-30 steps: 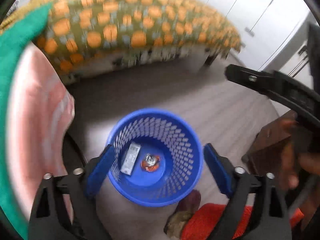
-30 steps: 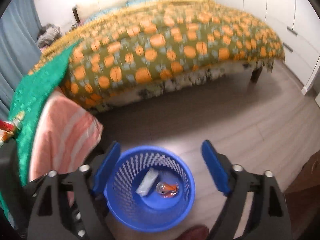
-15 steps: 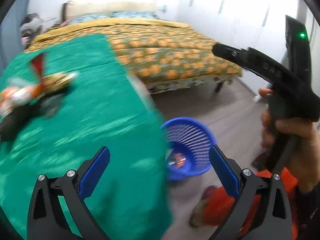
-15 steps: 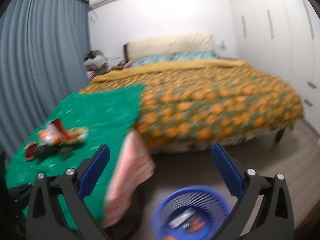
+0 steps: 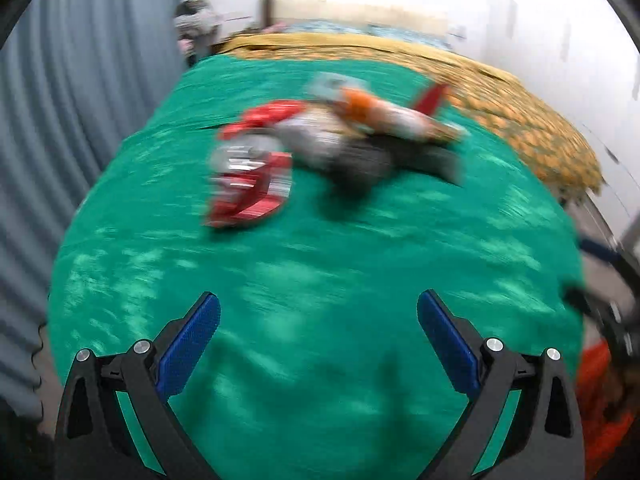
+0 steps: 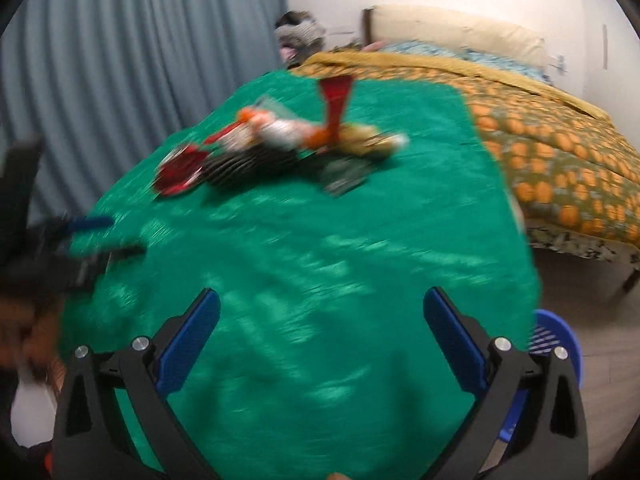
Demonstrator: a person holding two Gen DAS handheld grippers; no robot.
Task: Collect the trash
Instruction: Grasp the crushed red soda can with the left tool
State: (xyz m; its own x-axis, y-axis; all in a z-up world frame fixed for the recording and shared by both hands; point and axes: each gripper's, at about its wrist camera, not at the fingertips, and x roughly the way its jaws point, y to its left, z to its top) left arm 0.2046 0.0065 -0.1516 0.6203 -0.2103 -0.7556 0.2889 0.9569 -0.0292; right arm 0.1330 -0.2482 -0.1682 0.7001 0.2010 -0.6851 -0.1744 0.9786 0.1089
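While both pictures are smeared by motion, the layout reads well enough: a green cloth [image 5: 320,288] covers the counter, and a heap of trash [image 5: 332,148] lies on its far half, well apart from both tools. In the left wrist view the left gripper [image 5: 318,344] hangs over the near, bare stretch of cloth with its blue-padded fingers [image 5: 188,344] spread wide and nothing between them. The right gripper [image 6: 320,344] does the same on its side, fingers [image 6: 454,344] parted and holding nothing.

The trash [image 6: 276,144] looks like crumpled wrappers; a red and white one [image 5: 250,190] lies nearest on the left side of the pile, a dark one [image 5: 362,164] sits in the middle, and a red strip [image 6: 336,100] sticks upright at the back. I cannot tell just how many pieces there are, as they blur into one another.

A blue mesh bin [image 6: 554,344] stands on the floor just past the counter's right edge, partly hidden behind the right tool. Beyond the counter is a bed with an orange-spotted cover [image 6: 560,140], and grey curtains [image 6: 120,60] hang along the left wall
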